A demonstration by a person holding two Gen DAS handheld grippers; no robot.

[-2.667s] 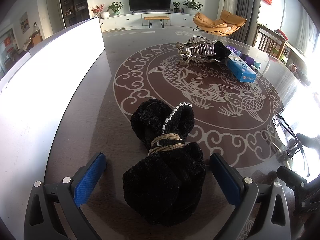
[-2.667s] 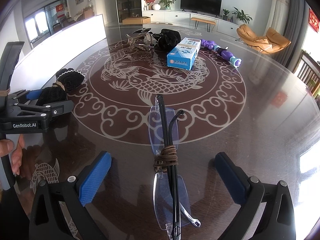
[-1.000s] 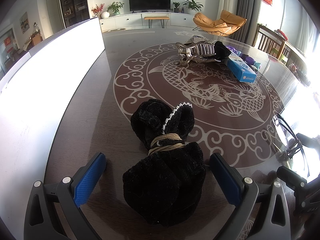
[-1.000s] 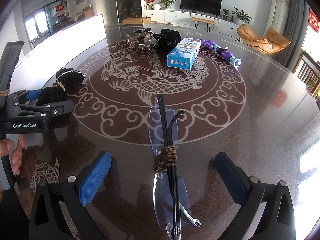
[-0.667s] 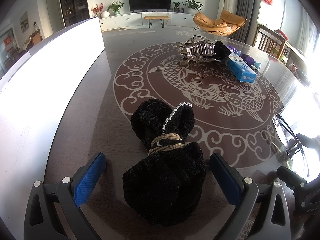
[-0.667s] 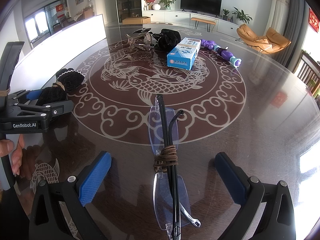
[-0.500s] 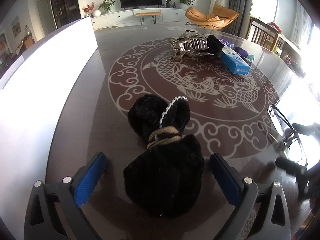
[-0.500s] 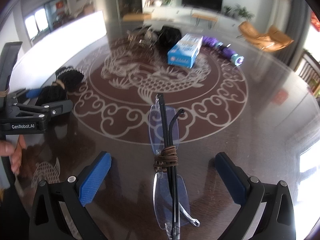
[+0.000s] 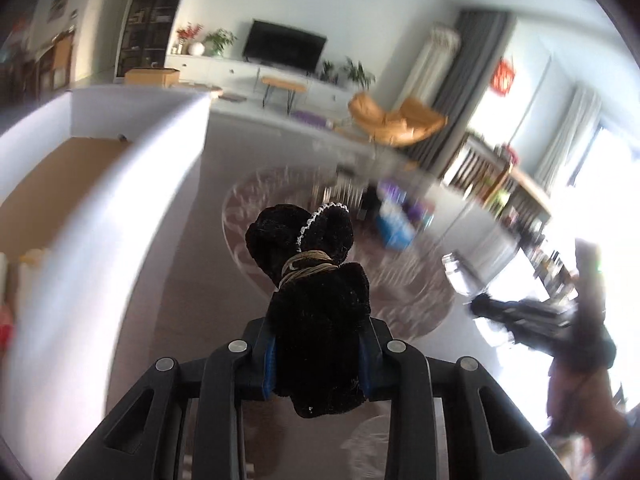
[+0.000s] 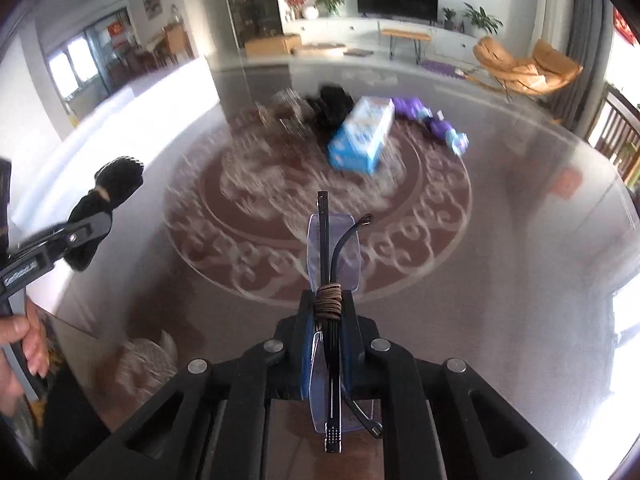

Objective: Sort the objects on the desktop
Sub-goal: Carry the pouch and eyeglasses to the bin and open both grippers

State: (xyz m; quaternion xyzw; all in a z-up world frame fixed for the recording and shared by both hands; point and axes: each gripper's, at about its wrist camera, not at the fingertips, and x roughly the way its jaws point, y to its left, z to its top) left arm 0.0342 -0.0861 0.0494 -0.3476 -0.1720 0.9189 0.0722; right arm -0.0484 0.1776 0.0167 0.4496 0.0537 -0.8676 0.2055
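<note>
Two claws were both clamped on their loads, clear of the worktop (image 10: 500, 240).

The left claw (image 9: 316, 364) gripped a black fuzzy bundle (image 9: 316, 320) tied round its waist with tan cord (image 9: 308, 266). The blue pads (image 9: 269, 368) pressed into the lower lobe from both sides, and the upper lobe, edged with a white beaded trim, stood out ahead of the claw. To the left of this claw lay a large white-walled box (image 9: 132, 184) with a brown floor, open at the top. In my judgement that was the likely drop place, though nothing marked it as such. The plush compresses easily, so the grip could loosen on a quick swing, and the free upper lobe could catch on the box wall.

The right claw (image 10: 326, 336) held a folded pair of rimless glasses (image 10: 332, 248), bound with a wrap of brown cord (image 10: 328, 300). The pads sat just behind the cord; one lens stuck out ahead of the claw and the other trailed back below it. The risk here seemed greater: the lenses are smooth and thin, so the pair could pivot or slide in the grip, and a hard squeeze could stress a lens.

Well ahead of the right claw, on the patterned worktop, sat a blue carton (image 10: 360, 136), a purple item (image 10: 436, 124) beside it and a dark heap (image 10: 332, 108) further back, still unsorted.
</note>
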